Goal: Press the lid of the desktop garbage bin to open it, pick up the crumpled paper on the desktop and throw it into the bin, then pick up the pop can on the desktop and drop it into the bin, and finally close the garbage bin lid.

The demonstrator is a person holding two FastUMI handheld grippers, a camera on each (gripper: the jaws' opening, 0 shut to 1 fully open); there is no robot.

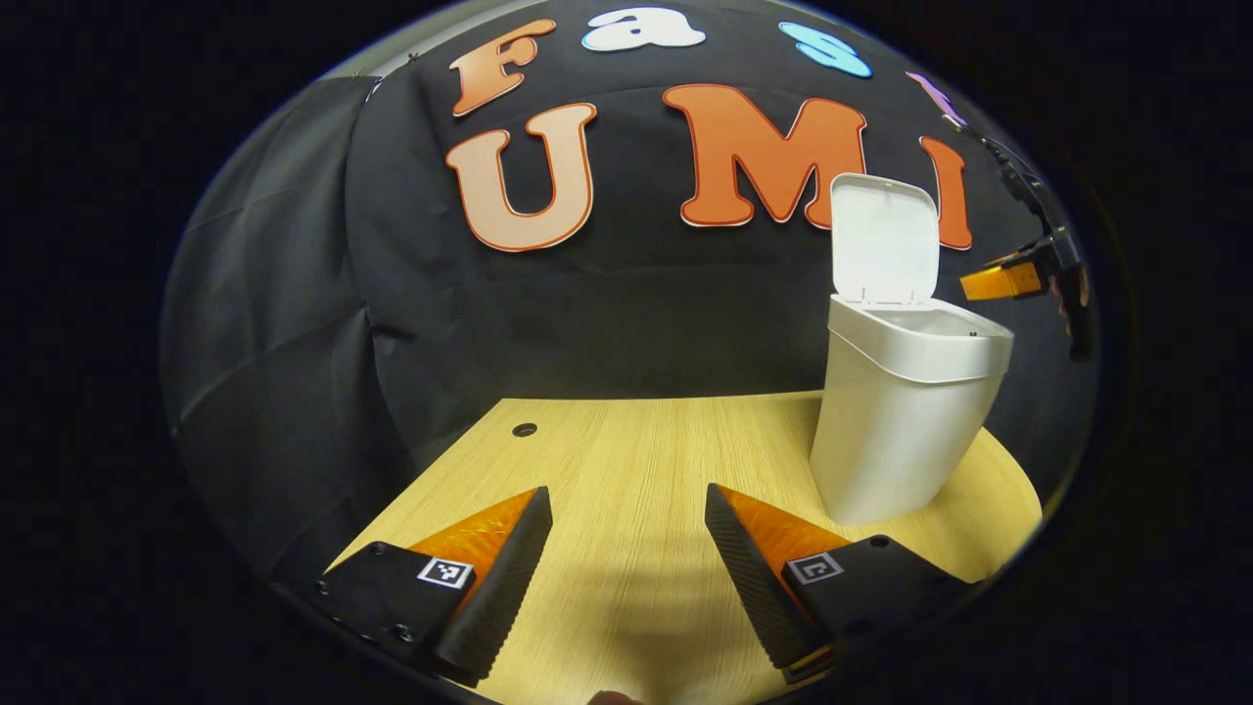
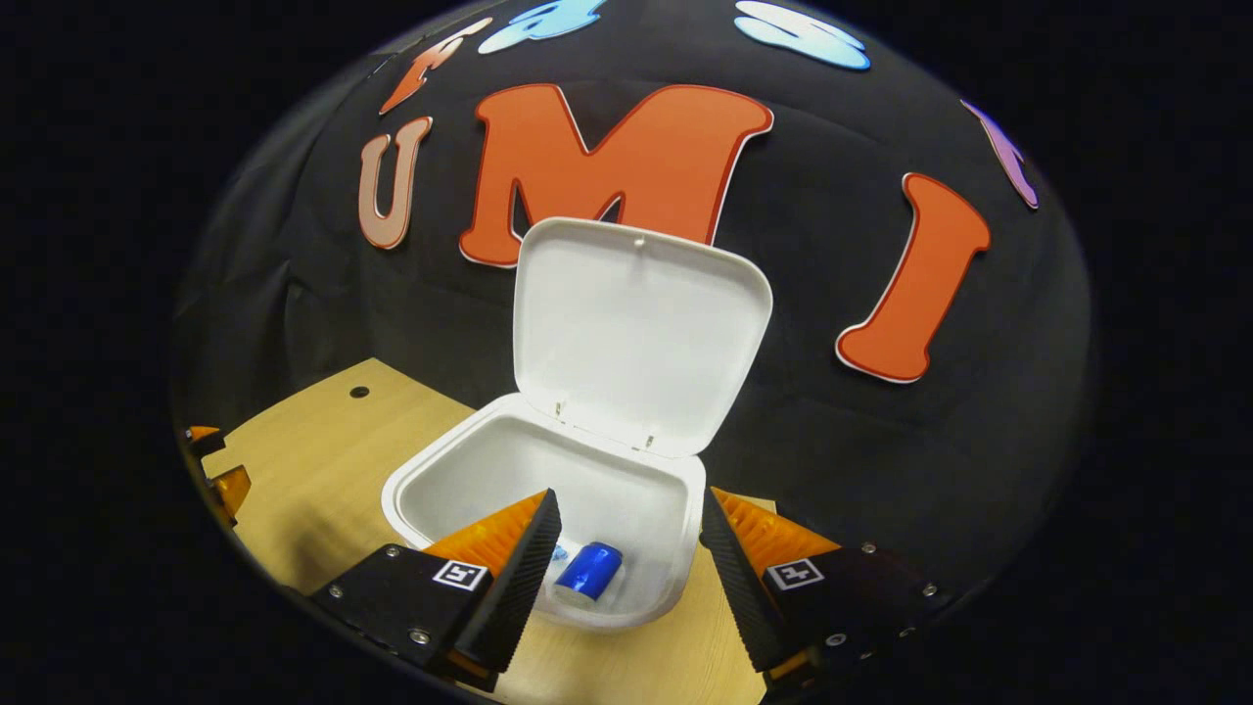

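The white desktop bin (image 1: 905,416) stands on the wooden table at the right in the left gripper view, its lid (image 1: 884,238) raised upright. From above, the right gripper view looks into the bin (image 2: 470,480), whose lid (image 2: 636,338) is swung back. A blue pop can (image 2: 590,571) lies on its side at the bin's bottom, with a bit of pale paper (image 2: 558,554) beside it. My right gripper (image 2: 624,566) hovers open over the bin's mouth with nothing between its fingers; it also shows in the left gripper view as the right gripper (image 1: 1018,277) beside the lid. My left gripper (image 1: 626,548) is open above the tabletop.
The wooden table (image 1: 636,450) has a small round hole (image 1: 525,429) near its back left edge. Black cloth walls the booth behind the table. In the right gripper view the left gripper (image 2: 217,475) shows at the far left over the table (image 2: 313,460).
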